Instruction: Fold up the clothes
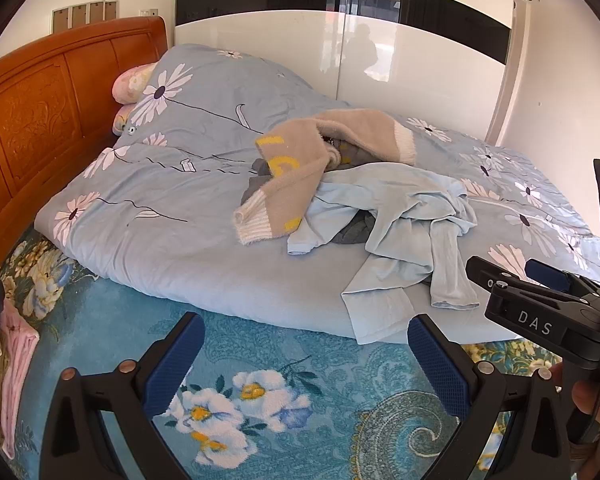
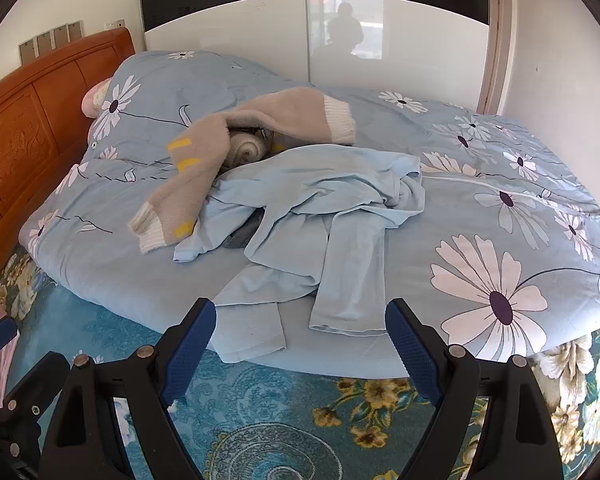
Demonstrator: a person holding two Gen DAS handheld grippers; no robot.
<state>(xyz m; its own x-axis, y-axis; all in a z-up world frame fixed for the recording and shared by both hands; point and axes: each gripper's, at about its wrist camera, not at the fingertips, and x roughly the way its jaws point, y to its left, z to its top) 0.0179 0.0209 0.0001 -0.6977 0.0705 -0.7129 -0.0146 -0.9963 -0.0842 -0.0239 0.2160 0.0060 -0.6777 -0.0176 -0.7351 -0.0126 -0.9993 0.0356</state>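
A heap of unfolded clothes is seen on a bed, resting on a pale blue daisy-printed quilt (image 1: 172,184). A fuzzy beige sweater (image 1: 296,176) with ribbed white cuffs and yellow lettering is draped over the heap. Below it, a thin, crumpled light blue garment (image 2: 332,216) is spread, with one sleeve trailing to the quilt's near edge. Dark grey fabric (image 1: 352,234) is partly buried beneath. The left hand-held gripper (image 1: 304,360) is held released over a teal floral blanket (image 1: 284,364), gripping nothing. The right hand-held gripper (image 2: 300,344) is likewise spread wide and empty, near the trailing sleeve. A carved orange wooden headboard (image 1: 40,112) is seen at left.
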